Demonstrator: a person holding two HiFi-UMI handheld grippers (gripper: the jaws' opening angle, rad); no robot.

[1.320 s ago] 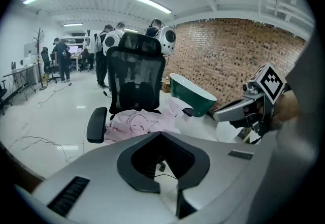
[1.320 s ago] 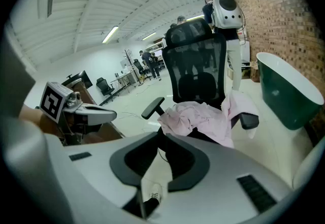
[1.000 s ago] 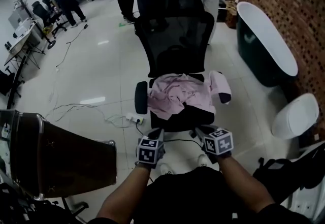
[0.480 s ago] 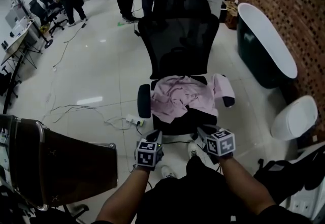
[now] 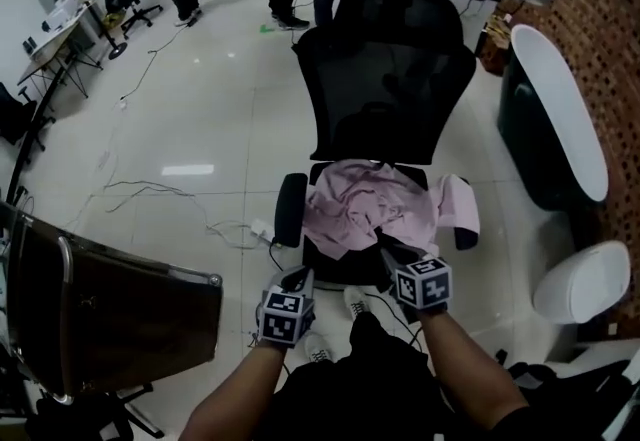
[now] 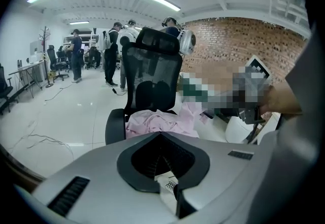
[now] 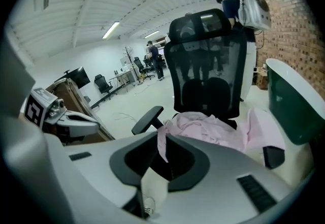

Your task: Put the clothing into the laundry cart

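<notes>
Pink clothing [image 5: 370, 204] lies crumpled on the seat of a black office chair [image 5: 385, 79], with one part draped over the right armrest. My right gripper [image 5: 390, 257] is at the garment's front edge. In the right gripper view its jaws [image 7: 150, 182] stand slightly open, and a hanging edge of the pink clothing [image 7: 162, 141] sits in the gap with floor showing below. My left gripper [image 5: 299, 276] hovers empty in front of the seat's left corner, its jaws [image 6: 171, 190] shut. The dark brown laundry cart [image 5: 120, 304] stands to my left.
A dark green bathtub [image 5: 555, 119] with a white rim lines the brick wall on the right, and a white round object [image 5: 580, 281] sits below it. A power strip and cables [image 5: 255, 227] lie on the floor left of the chair. People stand behind the chair; desks are at far left.
I have stepped closer to the chair. Both grippers moved forward, and the right one has reached the front edge of the pink clothing. The cart now sits nearer on my left.
</notes>
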